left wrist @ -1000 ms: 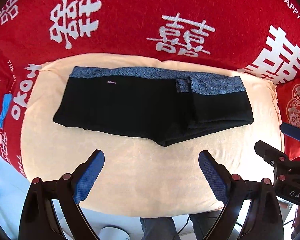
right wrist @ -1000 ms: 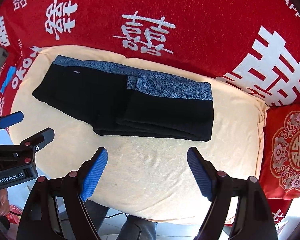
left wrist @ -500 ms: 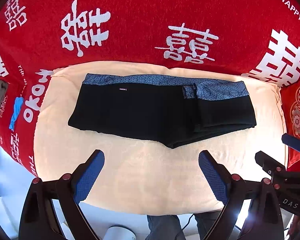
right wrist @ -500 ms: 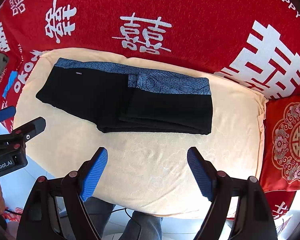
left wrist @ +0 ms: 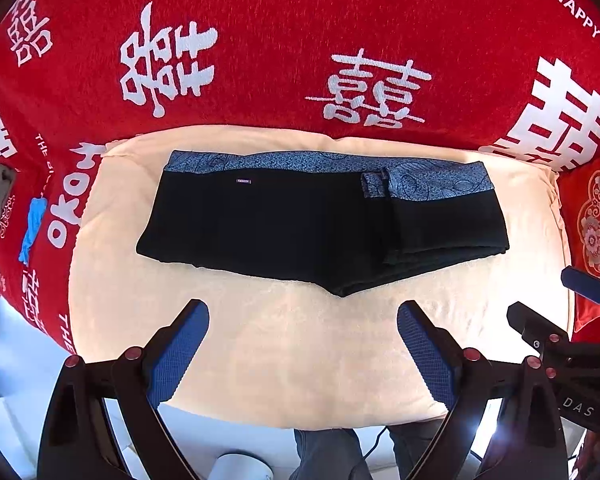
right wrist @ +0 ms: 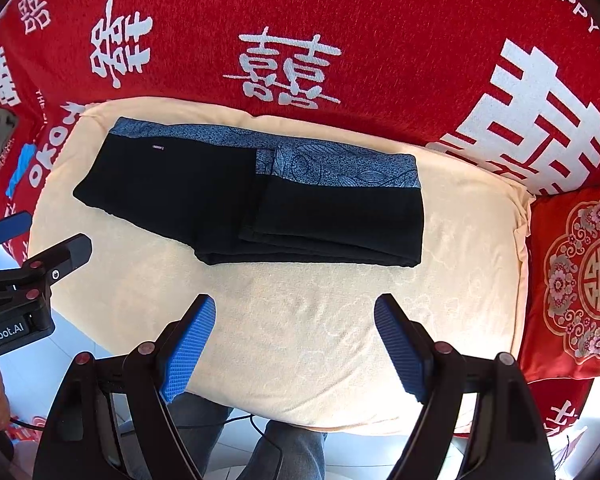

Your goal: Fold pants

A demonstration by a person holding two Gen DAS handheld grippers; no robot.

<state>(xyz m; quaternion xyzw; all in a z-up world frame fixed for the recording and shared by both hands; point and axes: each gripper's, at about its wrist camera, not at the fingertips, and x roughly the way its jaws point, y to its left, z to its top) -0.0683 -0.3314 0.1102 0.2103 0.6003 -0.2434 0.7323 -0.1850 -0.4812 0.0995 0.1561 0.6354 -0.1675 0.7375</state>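
The pants [left wrist: 300, 224] lie partly folded on the cream towel [left wrist: 260, 340]. Both the left gripper [left wrist: 302, 320] and right gripper [right wrist: 296, 316] hang wide and empty (a pinch catching only the top layer could drag the stacked right end askew).

So the black pants [left wrist: 284, 228] are lying folded on a cream towel [left wrist: 300, 344], with the blue patterned waistband [left wrist: 300, 162] along the far edge and one end doubled over on the right. The towel sits on a red blanket [left wrist: 280, 20] with big white characters. The left hand-held gripper [left wrist: 302, 312] hangs above the bare towel near the pants' front edge, blue pads [left wrist: 180, 344] spread wide, nothing between them. The right hand-held gripper [left wrist: 556, 320] pokes in at the right edge, and a red patterned cushion [left wrist: 596, 220] sits behind it.
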